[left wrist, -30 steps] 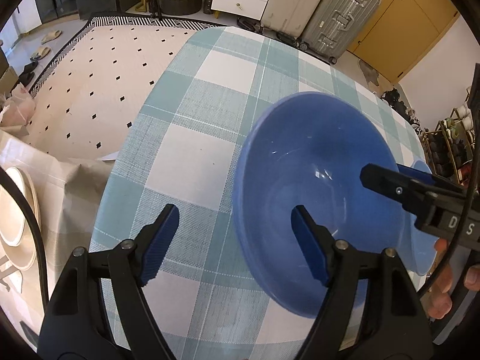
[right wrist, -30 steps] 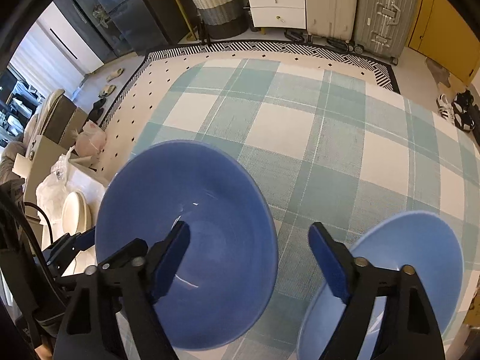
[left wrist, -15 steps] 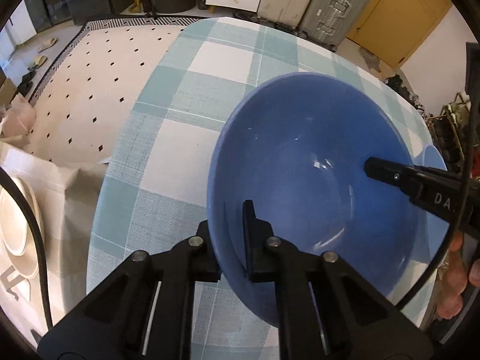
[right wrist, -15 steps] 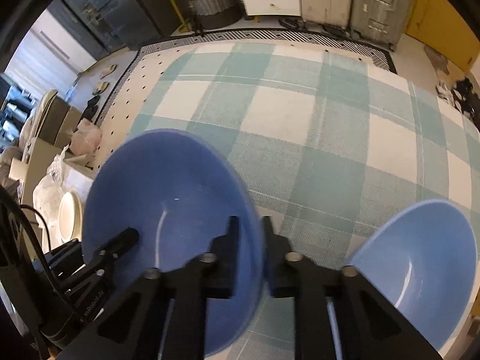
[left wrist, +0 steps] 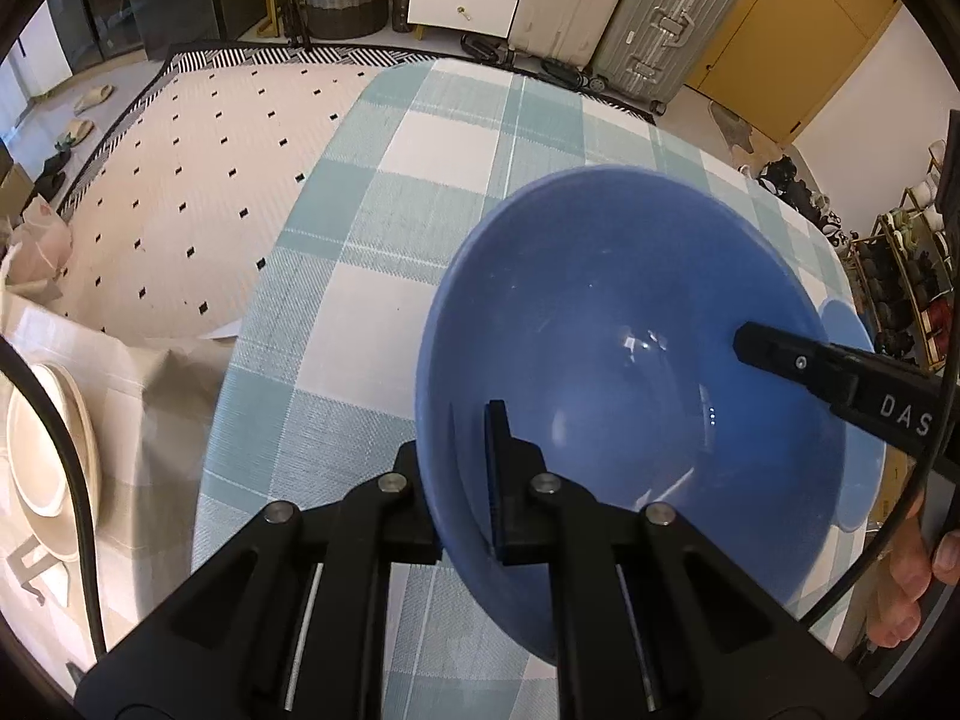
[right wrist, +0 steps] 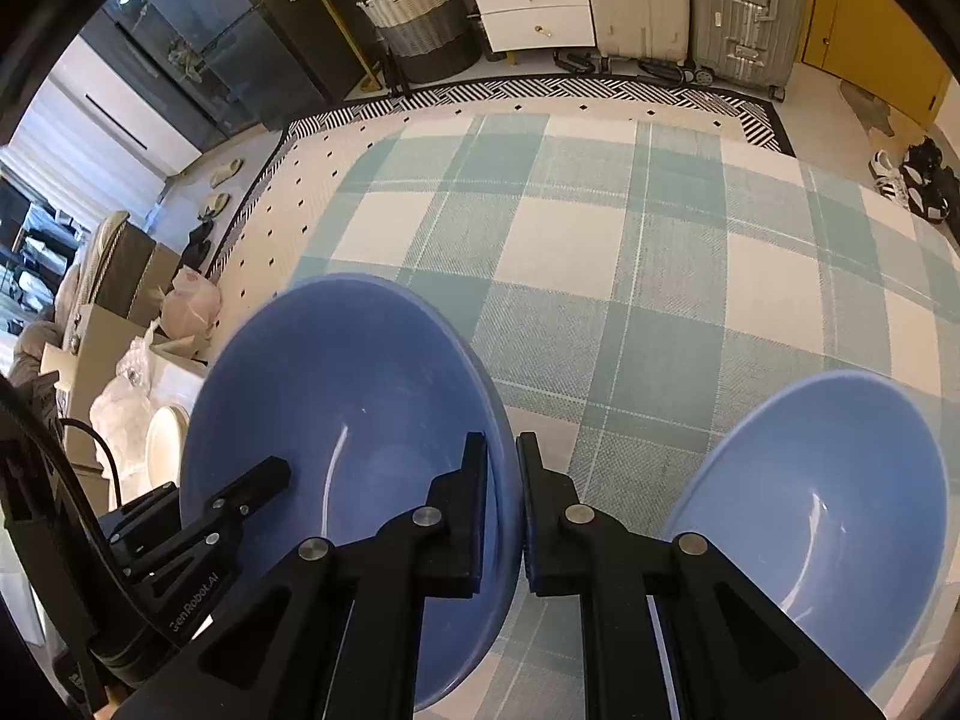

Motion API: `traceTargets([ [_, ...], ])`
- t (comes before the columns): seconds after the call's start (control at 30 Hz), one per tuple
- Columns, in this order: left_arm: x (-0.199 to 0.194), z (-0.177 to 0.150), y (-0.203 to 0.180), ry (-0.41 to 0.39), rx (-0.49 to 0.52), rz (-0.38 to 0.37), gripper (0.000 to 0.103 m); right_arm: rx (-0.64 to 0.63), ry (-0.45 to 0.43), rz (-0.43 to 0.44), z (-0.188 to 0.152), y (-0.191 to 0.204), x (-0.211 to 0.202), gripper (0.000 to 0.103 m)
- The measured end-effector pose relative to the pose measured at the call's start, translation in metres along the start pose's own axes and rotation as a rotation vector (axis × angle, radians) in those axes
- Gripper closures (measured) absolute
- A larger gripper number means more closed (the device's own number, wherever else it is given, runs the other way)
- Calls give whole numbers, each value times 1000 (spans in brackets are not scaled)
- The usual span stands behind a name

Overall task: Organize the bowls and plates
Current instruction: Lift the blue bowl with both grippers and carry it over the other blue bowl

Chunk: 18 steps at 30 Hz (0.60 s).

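Both tools are pinched tight on opposite sides of the darker blue bowl (left wrist: 630, 360), which sits on or just above the checked tablecloth (left wrist: 372, 252); which of the two is hard to tell through the fisheye bend. The left gripper (left wrist: 462, 468) has its jaws closed across the bowl's rim on the side nearest the cloth's left edge, one finger inside and one outside. The right gripper (right wrist: 503, 504) clamps the rim on the side facing the lighter blue bowl (right wrist: 828, 510), which rests apart on the cloth to the dark bowl's right. Cream plates (left wrist: 42, 438) lie off the cloth, beyond the dark bowl's left side. The step in hand looks like carrying the dark bowl over to nest it with the lighter one. To do it well, lift both sides together so the bowl stays level, keep the two grips from pulling against each other, centre it over the lighter bowl, lower gently, then release
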State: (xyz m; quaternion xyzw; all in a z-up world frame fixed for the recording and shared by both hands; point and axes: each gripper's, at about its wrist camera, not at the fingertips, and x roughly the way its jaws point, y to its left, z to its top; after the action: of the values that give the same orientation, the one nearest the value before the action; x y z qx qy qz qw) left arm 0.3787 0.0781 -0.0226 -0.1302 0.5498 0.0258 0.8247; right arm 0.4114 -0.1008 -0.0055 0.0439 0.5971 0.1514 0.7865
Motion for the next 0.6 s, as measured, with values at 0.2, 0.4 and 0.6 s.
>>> traceTargets([
  [0.2, -25, 2, -12, -28, 24, -5, 96, 0, -44, 4, -2, 2, -33, 93],
  [0.4, -56, 5, -39, -64, 65, -10, 96, 12, -84, -4, -8, -9, -68, 93],
  [0.6, -83, 5, -82, -92, 120, -17, 96, 43, -132, -6, -18, -32, -109, 93],
])
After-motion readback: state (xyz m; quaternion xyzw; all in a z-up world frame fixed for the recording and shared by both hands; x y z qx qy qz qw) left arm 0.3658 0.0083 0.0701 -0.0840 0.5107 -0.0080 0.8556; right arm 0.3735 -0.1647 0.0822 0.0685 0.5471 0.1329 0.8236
